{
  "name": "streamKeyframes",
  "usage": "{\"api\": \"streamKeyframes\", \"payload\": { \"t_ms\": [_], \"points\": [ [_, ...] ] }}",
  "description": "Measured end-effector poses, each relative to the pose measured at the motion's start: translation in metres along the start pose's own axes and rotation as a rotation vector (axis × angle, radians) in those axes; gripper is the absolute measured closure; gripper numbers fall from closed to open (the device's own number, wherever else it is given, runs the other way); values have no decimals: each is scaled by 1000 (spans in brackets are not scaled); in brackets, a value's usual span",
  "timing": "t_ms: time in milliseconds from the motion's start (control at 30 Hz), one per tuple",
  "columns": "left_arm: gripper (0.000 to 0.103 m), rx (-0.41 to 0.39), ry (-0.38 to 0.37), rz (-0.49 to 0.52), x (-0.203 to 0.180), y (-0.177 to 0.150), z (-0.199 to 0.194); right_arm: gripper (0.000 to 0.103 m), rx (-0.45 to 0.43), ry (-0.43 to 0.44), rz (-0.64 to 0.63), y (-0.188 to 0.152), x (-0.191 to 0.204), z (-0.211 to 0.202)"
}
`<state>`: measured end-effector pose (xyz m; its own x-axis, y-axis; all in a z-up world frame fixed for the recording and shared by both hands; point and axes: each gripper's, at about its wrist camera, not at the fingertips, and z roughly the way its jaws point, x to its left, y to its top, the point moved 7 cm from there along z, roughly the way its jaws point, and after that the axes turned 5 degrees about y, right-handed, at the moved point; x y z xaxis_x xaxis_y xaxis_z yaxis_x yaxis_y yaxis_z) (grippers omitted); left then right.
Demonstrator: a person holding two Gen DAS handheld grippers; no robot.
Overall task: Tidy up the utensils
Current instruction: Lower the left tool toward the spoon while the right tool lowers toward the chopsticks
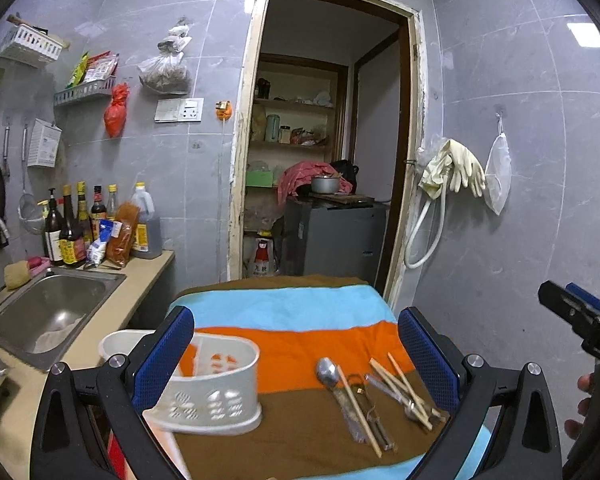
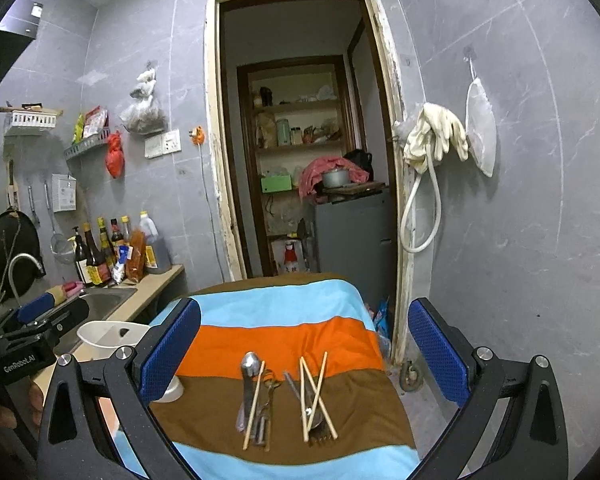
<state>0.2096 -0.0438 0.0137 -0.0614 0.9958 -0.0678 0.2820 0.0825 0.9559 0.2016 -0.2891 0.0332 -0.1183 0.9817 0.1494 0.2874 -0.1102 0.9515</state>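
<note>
While both tools (image 1: 296, 364) (image 2: 304, 360) gape empty, chopsticks (image 2: 314, 394) cross spoons (image 2: 250, 364) beside the holder (image 1: 216, 384).

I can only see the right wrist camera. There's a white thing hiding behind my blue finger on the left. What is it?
Observer: The left wrist view shows it whole. It is a white utensil holder with holes cut low in its side.
Operator: Is anything in it yet?
Observer: I see no utensils in it. A slotted divider splits the inside.
Operator: Is the other gripper ready?
Observer: The left gripper has its jaws wide open, with the holder at its left finger and the spoon lying between the jaws.
</note>
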Motion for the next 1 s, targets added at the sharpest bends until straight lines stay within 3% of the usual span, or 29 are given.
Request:
{"api": "streamKeyframes", "payload": {
  "t_ms": [333, 533, 800, 900, 1000],
  "points": [
    [0, 49, 13, 61, -40, -2, 73, 1, 76, 24, 7, -4, -40, 79],
    [0, 212, 52, 86, -54, -25, 124, 1, 157, 47, 32, -27, -63, 132],
    [0, 394, 92, 48, -57, -64, 181, 1, 333, 66, 44, -75, -80, 198],
    [1, 395, 136, 93, -61, -72, 196, 1, 416, 79, 56, -93, -84, 222],
    [1, 403, 115, 145, -69, -76, 209, 1, 464, 86, 84, -109, -86, 242]
  ]
}}
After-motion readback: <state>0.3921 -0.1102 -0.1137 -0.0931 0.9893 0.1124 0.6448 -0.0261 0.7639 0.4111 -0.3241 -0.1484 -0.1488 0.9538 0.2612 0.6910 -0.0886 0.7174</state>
